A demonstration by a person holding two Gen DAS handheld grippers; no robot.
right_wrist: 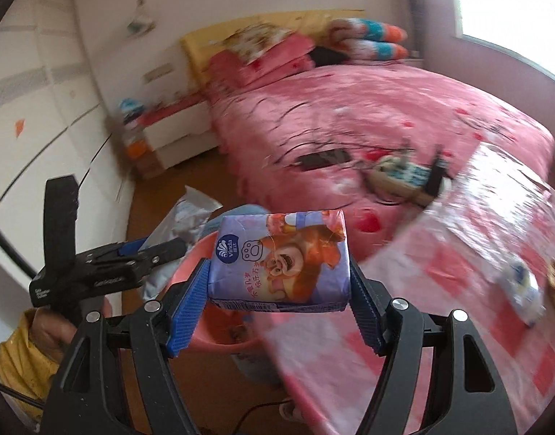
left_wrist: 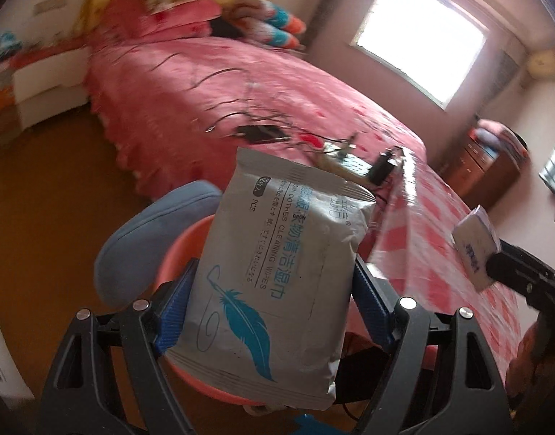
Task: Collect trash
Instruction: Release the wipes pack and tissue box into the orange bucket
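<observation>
Grey wipes pack [left_wrist: 277, 275] with teal feather; pink-and-white checked tablecloth [left_wrist: 440, 253].

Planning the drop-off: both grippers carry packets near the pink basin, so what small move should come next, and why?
Probably ease both grippers on until they are over the pink basin. The left gripper is clamped on the wipes pack, the right gripper on the tissue pack. The basin lies just below and beyond them, so neither pack seems squarely above it.

Bare floor [left_wrist: 53, 195] open left; bed [left_wrist: 212, 83] and table [left_wrist: 440, 246] block right.
</observation>
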